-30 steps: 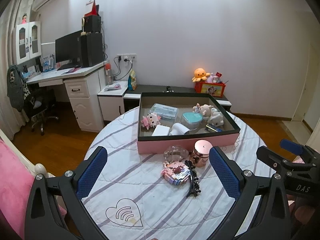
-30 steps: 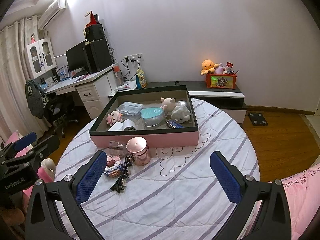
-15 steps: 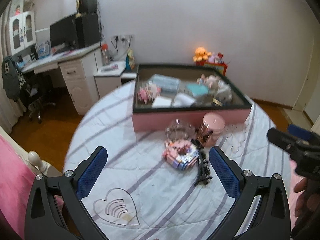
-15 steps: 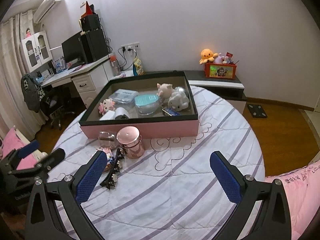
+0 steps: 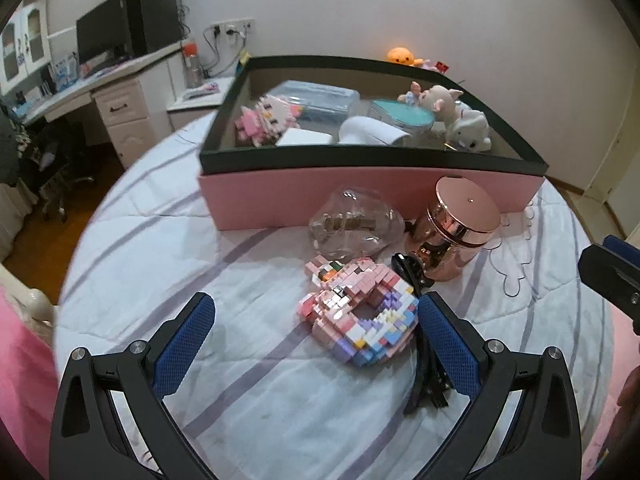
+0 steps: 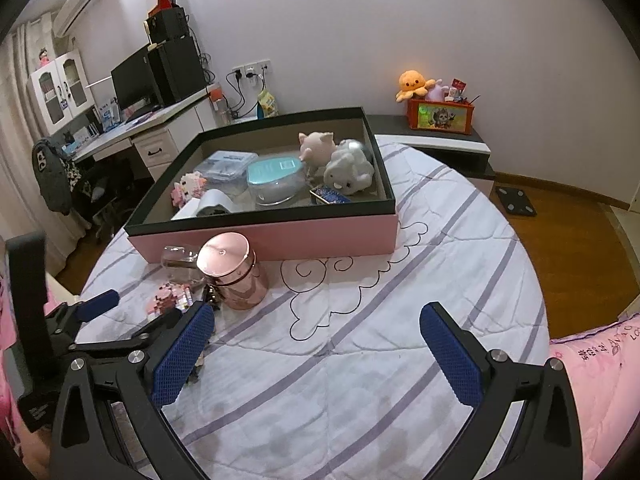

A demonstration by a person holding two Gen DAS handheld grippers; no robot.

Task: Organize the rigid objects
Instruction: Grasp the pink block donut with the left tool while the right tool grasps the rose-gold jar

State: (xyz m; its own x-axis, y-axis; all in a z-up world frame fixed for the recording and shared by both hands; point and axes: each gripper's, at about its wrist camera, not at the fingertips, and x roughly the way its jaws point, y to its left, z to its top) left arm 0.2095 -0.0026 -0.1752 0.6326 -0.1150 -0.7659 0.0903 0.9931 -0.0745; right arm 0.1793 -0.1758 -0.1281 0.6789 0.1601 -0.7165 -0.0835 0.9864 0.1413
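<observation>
My left tool (image 5: 316, 328), fingers spread wide, hangs over the pink block-built ring (image 5: 358, 312), ready to straddle it; my right tool (image 6: 316, 340) waits released.

1. A home bedroom or study, with wooden floor and plain white walls.
2. A desk (image 6: 160, 128) at the left holds a monitor (image 6: 130, 84) and speakers.
3. An air conditioner (image 6: 78, 0) is mounted high on the wall.
4. An octopus plush (image 6: 414, 84) sits on a low cabinet.
5. Pink bedding (image 6: 596, 376) lies beside the round table (image 6: 360, 360).
</observation>
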